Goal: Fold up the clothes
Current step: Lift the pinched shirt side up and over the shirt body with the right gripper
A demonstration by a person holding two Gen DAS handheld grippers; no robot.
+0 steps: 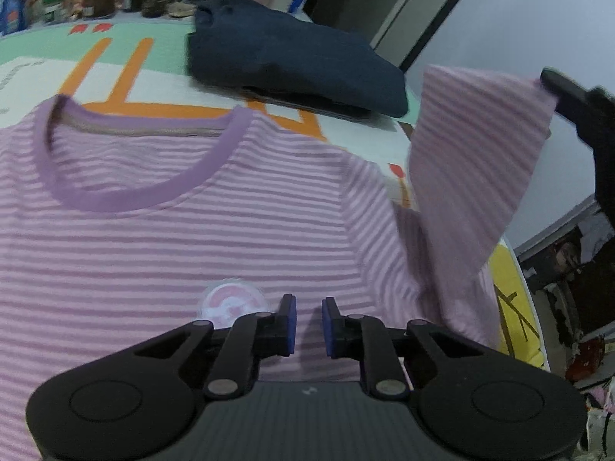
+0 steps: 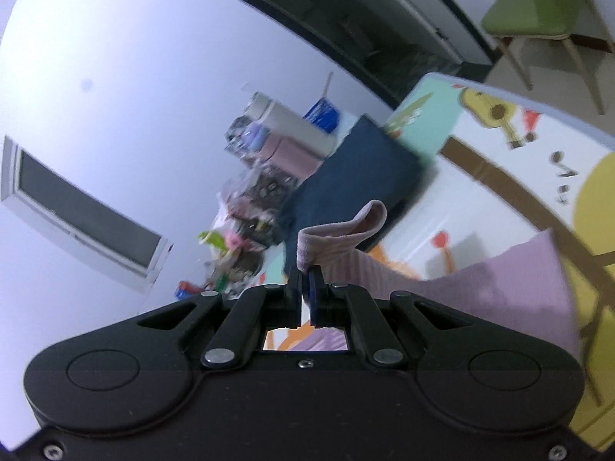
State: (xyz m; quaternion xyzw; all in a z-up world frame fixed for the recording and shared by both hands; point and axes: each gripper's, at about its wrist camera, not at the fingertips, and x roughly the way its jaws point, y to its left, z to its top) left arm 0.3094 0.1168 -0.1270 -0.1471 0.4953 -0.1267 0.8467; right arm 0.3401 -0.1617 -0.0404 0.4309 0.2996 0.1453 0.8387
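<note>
Cartoon-print table [image 1: 161,57] under striped shirt [image 1: 192,211], sleeve [image 2: 338,226] in right gripper [image 2: 306,269].

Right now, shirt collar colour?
Solid lilac collar on the pink-striped shirt; clearest in left wrist view.

Each black tool [image 1: 309,324] has blue pads [image 1: 292,324] and silver pivot screws [image 2: 220,355].
</note>
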